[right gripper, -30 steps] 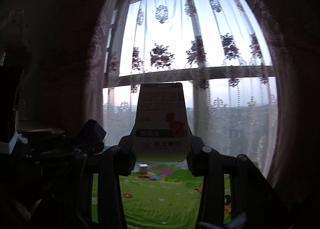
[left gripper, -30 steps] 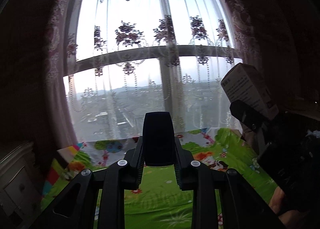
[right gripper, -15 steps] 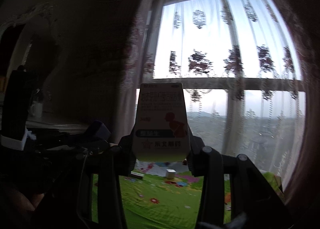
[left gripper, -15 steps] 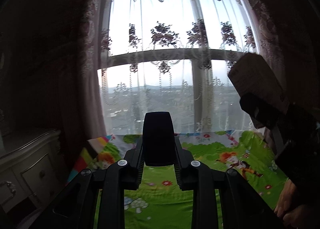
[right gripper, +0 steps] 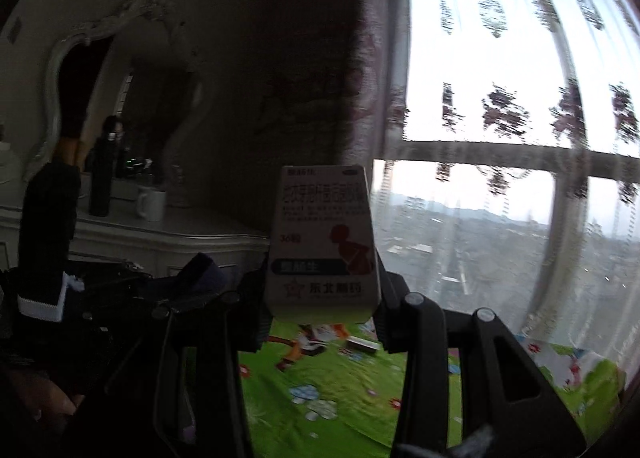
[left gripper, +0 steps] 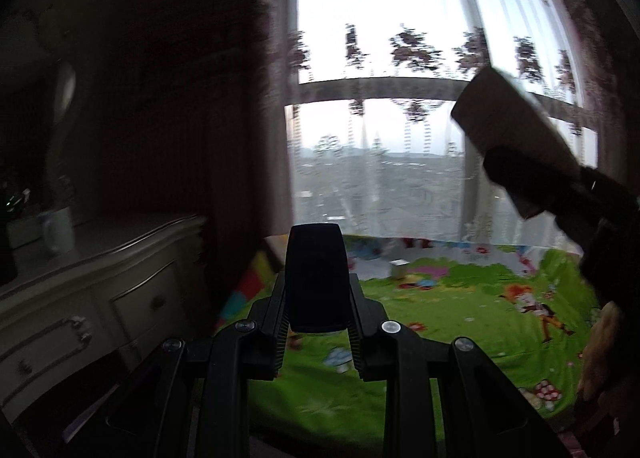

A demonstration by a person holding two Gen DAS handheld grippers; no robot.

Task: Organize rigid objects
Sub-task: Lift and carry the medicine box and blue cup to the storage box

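Observation:
My left gripper (left gripper: 316,278) is shut on a dark flat box (left gripper: 316,254) held upright, in the air above a green play mat. My right gripper (right gripper: 322,294) is shut on a white medicine box (right gripper: 322,234) with blue and red print, also held upright in the air. The white medicine box also shows at the right of the left wrist view (left gripper: 512,122), clamped in the right gripper. The left gripper with its dark box shows at the left of the right wrist view (right gripper: 200,270). A small box (right gripper: 362,344) lies on the mat by the window.
A green cartoon play mat (left gripper: 460,322) covers the floor. A white dresser (left gripper: 100,298) stands on the left, bearing a white mug (right gripper: 152,202), a dark bottle (right gripper: 100,182) and a mirror (right gripper: 100,98). A lace-curtained window (right gripper: 520,138) fills the right. Another small box (left gripper: 398,269) lies on the mat.
Both grippers have swung to the left, away from the window and toward the dresser, each holding its box. The dresser, mirror and mug have come into view.

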